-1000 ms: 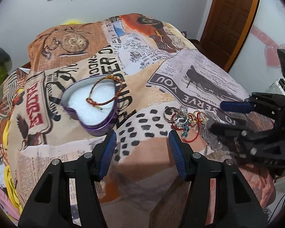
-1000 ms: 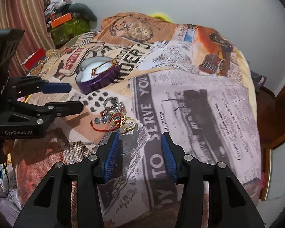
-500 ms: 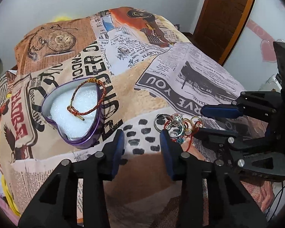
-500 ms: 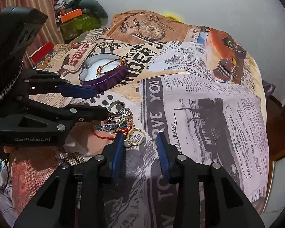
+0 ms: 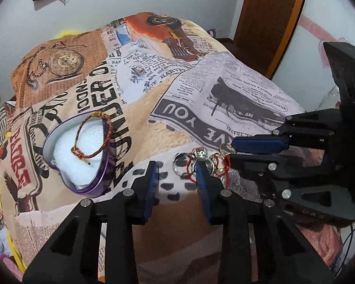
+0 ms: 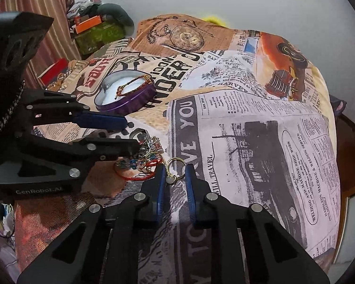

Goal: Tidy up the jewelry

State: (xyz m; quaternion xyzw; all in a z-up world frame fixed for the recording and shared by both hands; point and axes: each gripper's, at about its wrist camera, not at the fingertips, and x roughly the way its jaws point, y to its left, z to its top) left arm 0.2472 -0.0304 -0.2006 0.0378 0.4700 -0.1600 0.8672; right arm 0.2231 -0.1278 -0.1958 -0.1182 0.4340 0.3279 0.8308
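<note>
A small pile of rings and a red cord bracelet (image 5: 214, 163) (image 6: 142, 163) lies on the printed bedspread. My left gripper (image 5: 176, 172) (image 6: 132, 133) is at the pile's left side. Its jaws are closing with a silver ring (image 5: 179, 165) (image 6: 139, 133) between the tips, and the pads stand clear of it. My right gripper (image 6: 175, 172) (image 5: 231, 153) is closing around a gold ring with a pale stone (image 6: 175, 169) (image 5: 224, 148), with a thin gap still showing. The purple heart-shaped tin (image 5: 92, 185) (image 6: 135, 101), lined white, holds a braided red-gold bracelet (image 5: 94, 137) (image 6: 132, 82).
The bedspread (image 6: 260, 130) drops away at the near and right edges. A wooden door (image 5: 272, 23) stands behind on the right. Striped curtains (image 6: 47, 11), a green bundle (image 6: 99, 35) and a red box (image 6: 54, 68) crowd the far left.
Both grippers have narrowed their jaws. The left one has moved right, up to the silver ring. The right one now has the gold ring between its tips.
</note>
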